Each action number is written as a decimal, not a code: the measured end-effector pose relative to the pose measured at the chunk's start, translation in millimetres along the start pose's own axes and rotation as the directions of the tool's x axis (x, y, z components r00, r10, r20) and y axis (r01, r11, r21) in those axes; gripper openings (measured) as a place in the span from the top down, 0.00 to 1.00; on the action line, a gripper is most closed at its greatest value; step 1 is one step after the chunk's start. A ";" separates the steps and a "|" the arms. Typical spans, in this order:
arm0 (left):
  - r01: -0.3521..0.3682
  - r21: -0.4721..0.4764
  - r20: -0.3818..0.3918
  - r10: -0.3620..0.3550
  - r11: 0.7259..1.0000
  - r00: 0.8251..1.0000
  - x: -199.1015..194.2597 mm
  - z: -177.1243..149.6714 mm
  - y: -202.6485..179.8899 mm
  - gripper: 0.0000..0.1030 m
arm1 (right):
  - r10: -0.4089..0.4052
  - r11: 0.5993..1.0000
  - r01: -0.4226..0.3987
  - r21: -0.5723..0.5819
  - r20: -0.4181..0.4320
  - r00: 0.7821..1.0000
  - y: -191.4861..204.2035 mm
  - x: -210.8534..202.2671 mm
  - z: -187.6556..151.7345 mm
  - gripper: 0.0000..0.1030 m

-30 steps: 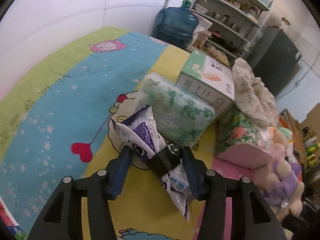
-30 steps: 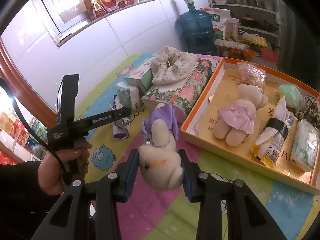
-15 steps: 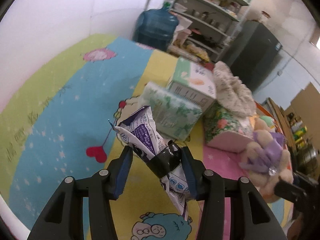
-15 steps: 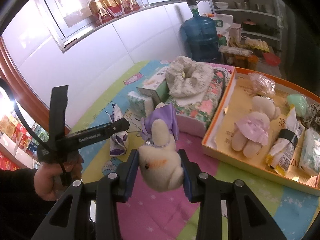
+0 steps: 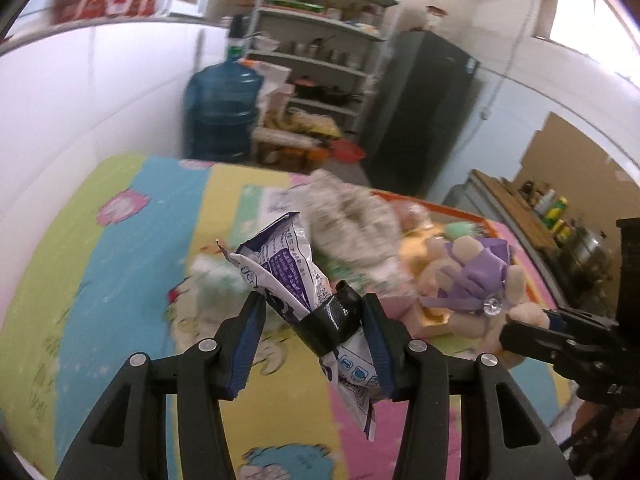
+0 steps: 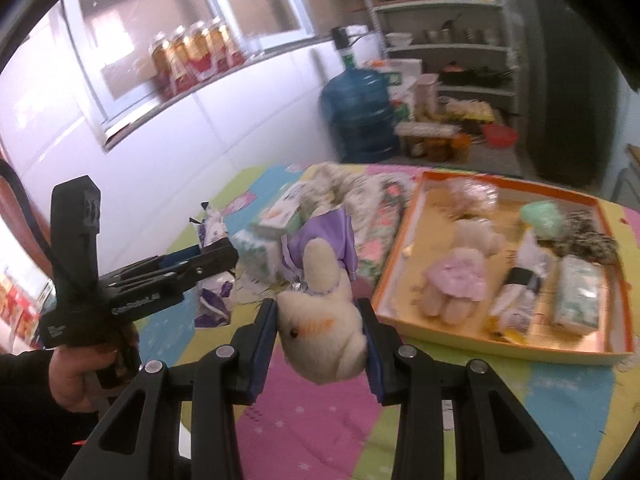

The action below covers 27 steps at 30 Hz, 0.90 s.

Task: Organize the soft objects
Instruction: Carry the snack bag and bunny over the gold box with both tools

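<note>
Where the striped mat [image 6: 320, 420] covers the table, an orange tray [image 6: 394, 264] sits at its right side and serves as the landmark here. Inside the tray lie a plush in a pink dress [image 6: 456, 280], a taped packet [image 6: 518, 296], a tissue pack [image 6: 576, 300], a green soft lump [image 6: 542, 218], a leopard-print cloth [image 6: 588, 240] and a crinkled clear bag [image 6: 468, 194]. Left of the tray, touching its wall, stands a floral tissue box [image 6: 380, 236] with a frilly cloth [image 6: 336, 186] heaped on top. Further left of the tray are a white-green carton [image 6: 280, 216] and a green-leaf tissue pack [image 6: 258, 252], all blurred.

The right gripper [image 6: 320, 332] is held above the mat, left of the tray's near corner, and its blue pads are clamped on the head of a cream bunny [image 6: 320, 336] in a purple dress, whose body points up and away. The left gripper [image 5: 312, 332] is further left of the tray, lifted off the mat, its jaws closed around a purple-white pouch [image 5: 292, 276] at the black tape band on its middle; the pouch tilts, its torn top up and left. In the left wrist view the bunny [image 5: 472, 276] hangs between the pouch and the tray. A hand [image 6: 76, 372] grips the left tool's handle.
</note>
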<state>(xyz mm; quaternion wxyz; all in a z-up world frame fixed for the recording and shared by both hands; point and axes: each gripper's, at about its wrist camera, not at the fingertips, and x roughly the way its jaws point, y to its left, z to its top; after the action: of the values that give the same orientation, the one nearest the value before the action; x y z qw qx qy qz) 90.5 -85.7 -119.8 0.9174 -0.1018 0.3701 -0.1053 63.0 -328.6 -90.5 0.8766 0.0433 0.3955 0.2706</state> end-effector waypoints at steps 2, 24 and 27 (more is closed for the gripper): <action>0.035 0.028 0.001 -0.035 0.999 0.999 2.8 7.9 -14.3 0.51 | -0.041 0.999 0.040 0.011 0.026 0.999 -7.3 -11.2 0.9 0.61; 0.151 0.192 -0.040 -0.146 0.970 0.988 66.3 60.5 -147.0 0.51 | -0.214 0.966 0.191 0.176 0.127 0.968 -131.6 -74.8 -1.4 0.61; 0.152 0.192 -0.048 -0.145 0.970 0.988 79.0 64.9 -156.3 0.51 | -0.213 0.965 0.188 0.183 0.127 0.969 -146.6 -73.5 0.7 0.61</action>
<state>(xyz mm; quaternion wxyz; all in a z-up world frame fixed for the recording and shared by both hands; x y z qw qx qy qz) 173.2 -249.5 -84.6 0.9060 -0.0369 0.3648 -0.2112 88.3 -490.4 -83.3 0.9191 0.0972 0.3546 0.1419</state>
